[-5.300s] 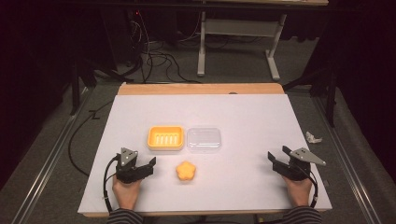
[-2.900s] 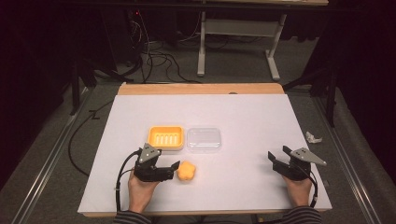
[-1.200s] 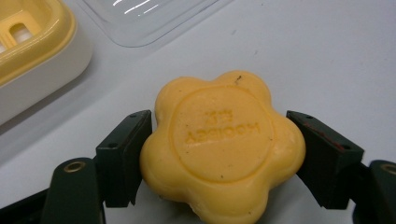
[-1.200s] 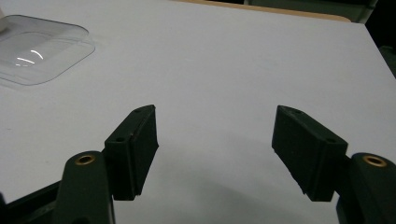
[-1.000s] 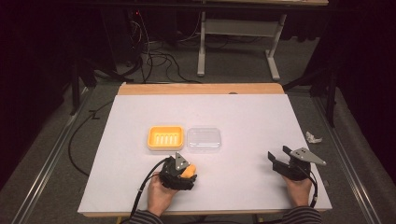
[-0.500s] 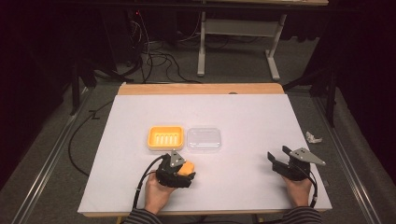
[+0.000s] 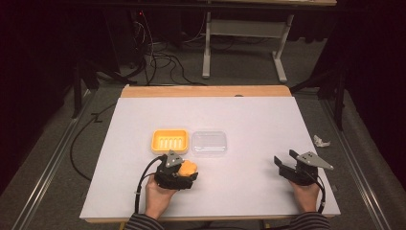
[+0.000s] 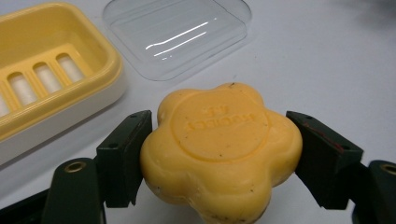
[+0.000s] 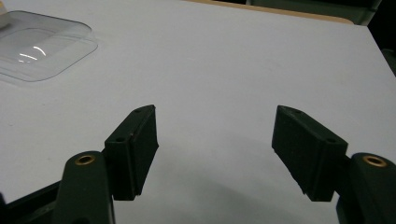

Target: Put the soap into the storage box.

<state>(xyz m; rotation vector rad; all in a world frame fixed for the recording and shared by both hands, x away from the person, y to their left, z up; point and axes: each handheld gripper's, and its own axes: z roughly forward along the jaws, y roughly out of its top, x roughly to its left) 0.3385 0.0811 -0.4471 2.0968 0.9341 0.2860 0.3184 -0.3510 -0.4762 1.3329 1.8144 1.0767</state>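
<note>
A flower-shaped orange soap bar point(image 8: 219, 149) sits between the jaws of my left gripper point(image 8: 218, 140), which press on both of its sides. From above, the soap point(image 7: 188, 167) and left gripper point(image 7: 184, 172) are just in front of a yellow soap dish point(image 7: 169, 140) and its clear lid point(image 7: 209, 142), which lie side by side. The dish point(image 8: 46, 79) is empty, with a slotted floor. My right gripper point(image 7: 283, 165) rests open near the front right of the table, with nothing between its jaws point(image 9: 215, 140).
The white tabletop point(image 7: 249, 120) has a wooden strip along its far edge. A crumpled scrap of paper point(image 7: 321, 141) lies by the right edge. The clear lid point(image 9: 37, 46) lies far to the left of my right gripper. Cables and table legs stand on the floor beyond.
My left gripper moved right from the table's front left to the soap and shut on it, then shifted slightly toward the dish. The right gripper stayed put.
</note>
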